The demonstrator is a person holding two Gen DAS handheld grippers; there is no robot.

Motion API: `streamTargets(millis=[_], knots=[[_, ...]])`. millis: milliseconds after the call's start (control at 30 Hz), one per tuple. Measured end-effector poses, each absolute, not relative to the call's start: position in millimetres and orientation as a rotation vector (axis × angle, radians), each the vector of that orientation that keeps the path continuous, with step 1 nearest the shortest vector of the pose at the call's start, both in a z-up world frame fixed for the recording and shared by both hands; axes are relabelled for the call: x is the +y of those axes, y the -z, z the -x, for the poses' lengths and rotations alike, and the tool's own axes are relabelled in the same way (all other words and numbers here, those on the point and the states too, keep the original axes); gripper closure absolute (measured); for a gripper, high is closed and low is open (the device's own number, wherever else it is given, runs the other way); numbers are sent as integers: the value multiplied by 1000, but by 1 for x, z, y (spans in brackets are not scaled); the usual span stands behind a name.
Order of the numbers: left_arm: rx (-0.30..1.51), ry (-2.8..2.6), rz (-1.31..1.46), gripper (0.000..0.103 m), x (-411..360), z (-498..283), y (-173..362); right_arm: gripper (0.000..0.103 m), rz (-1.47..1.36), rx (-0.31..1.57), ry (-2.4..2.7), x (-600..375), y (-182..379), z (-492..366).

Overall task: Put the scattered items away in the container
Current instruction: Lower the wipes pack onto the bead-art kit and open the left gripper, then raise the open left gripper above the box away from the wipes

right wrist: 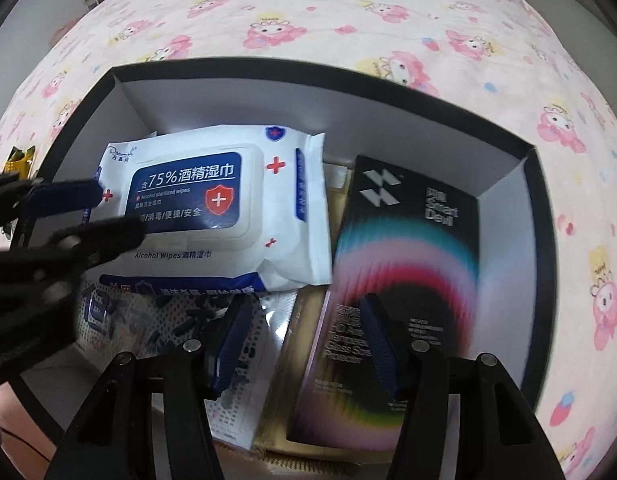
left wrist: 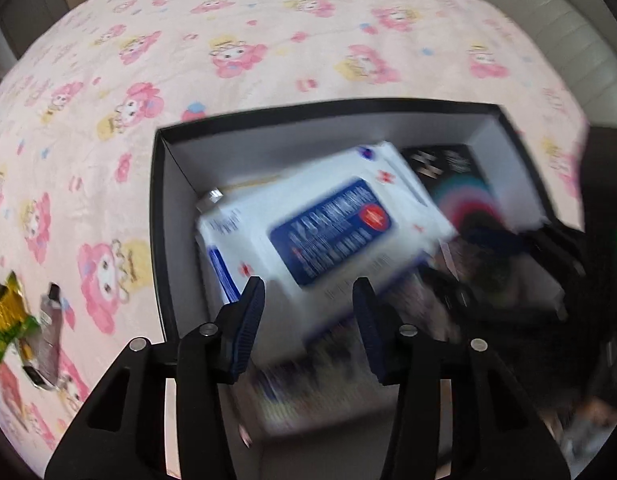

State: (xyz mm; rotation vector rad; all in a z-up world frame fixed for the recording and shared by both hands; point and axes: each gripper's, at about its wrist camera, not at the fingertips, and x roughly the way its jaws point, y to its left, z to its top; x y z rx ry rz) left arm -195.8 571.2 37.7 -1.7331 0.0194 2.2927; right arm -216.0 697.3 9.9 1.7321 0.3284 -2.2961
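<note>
Both grippers over the box (right wrist: 504, 184), which sits on the bed (right wrist: 348, 12).

Left gripper (left wrist: 308, 320): fingers spread, nothing between them. The wipes pack (left wrist: 328, 224) lies just ahead of the fingertips, inside the box and resting on other things; blurred in the left view, so we judge it is moving or the gripper is. In the right view a left finger (right wrist: 68, 194) overlaps the pack's near-left edge; touching or only in front, we cannot tell.

Right gripper (right wrist: 304, 340): fingers spread, hanging above the black screen-protector box (right wrist: 404, 240), which lies flat in the container ahead and right of the fingertips. A patterned packet (right wrist: 236, 344) lies under the left fingertip.

Step, as we judge it: the wipes pack is being let go or settled in the box.

Outside the box, far left of the left fingers: a green-gold wrapper (left wrist: 8, 320) and a small tube (left wrist: 50, 332) on the bed. The next move calls for lifting clear of the box wall and reaching left for those.
</note>
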Motion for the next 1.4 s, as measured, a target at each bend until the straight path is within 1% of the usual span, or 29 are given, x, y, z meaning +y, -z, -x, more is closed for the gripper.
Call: streamTargets(millis=[200,400,433,500,533,833,933,1067,1167,1267,1400], knots=[[-53,-2139,1745,57,573,169,-48,50,-1712,254,2356,716,-22,218],[40,-2115,1836,57,584,173,-26,50,-1718,208,2356,724,-23,220],[41,-2126,1847,58,584,176,-23,50,-1718,200,2356,725,-23,220],[31,-2140,1868,65,582,182,-16,50,-1720,185,2356,728,-23,221],[26,-2150,1870,65,581,185,-15,50,-1723,182,2355,724,-21,219],[45,-2244,1820,66,578,208,-25,50,-1748,265,2324,700,-10,219],[108,-2321,1816,66,578,215,-27,50,-1741,240,2312,699,-10,220],[-9,-2244,1791,66,571,201,-37,50,-1733,248,2310,700,-12,216],[4,-2175,1760,66,577,181,-45,50,-1714,270,2316,700,-18,212],[4,-2069,1780,66,582,176,-40,50,-1696,261,2322,701,-22,211],[54,-2094,1847,66,585,188,-23,50,-1725,288,2310,697,-16,211]])
